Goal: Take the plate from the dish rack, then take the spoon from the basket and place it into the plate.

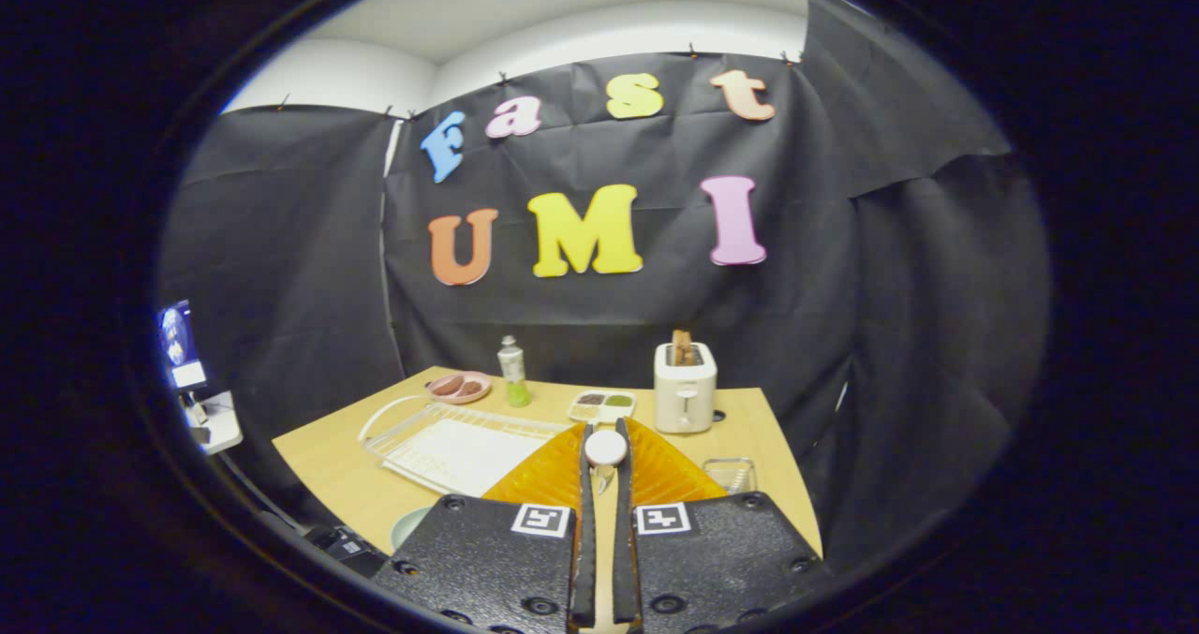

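Observation:
My gripper (605, 428) is raised above the wooden table (328, 470). Its two fingers stand close together and are shut on a white spoon (605, 448). The spoon's round end sticks up at the fingertips and its handle runs down between the fingers. A pale green plate (407, 527) lies on the table's near left part, mostly hidden behind the left finger's black block. The white wire dish rack (450, 449) sits left of the fingers. A small wire basket (731, 473) stands just right of them.
Along the table's far side stand a white toaster (685, 388) with toast in it, a small tray with two dips (602, 404), a bottle (512, 371) and a pink dish with sausages (459, 387). A screen on a stand (183, 344) is off the table to the left.

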A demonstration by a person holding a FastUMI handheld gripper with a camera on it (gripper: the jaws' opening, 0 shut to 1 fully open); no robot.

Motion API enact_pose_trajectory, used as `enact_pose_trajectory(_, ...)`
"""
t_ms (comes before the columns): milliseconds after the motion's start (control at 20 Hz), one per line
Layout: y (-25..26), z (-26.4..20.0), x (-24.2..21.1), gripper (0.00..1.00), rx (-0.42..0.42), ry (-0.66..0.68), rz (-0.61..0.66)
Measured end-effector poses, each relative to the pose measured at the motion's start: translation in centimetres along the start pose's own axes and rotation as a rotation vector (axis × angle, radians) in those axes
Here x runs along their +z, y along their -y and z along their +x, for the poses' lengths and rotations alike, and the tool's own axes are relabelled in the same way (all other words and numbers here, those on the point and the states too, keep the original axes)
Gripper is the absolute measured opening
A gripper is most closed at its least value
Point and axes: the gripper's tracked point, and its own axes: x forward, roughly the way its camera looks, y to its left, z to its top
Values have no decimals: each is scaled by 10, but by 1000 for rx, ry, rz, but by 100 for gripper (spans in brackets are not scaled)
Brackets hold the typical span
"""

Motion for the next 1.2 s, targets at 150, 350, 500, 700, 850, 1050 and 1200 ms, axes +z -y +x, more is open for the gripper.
enact_pose_trajectory(150,-57,5,-19,12,84,-71,-46)
enact_pose_trajectory(350,-126,25,-63,12,218,-228,-49)
enact_pose_trajectory(500,-151,43,-96,12,249,-326,-43)
enact_pose_trajectory(700,-165,58,-129,12,247,-416,-18)
enact_pose_trajectory(850,-170,66,-144,12,244,-463,-12)
enact_pose_trajectory(1050,-170,73,-152,12,246,-489,20)
enact_pose_trajectory(1200,-168,76,-158,12,244,-511,28)
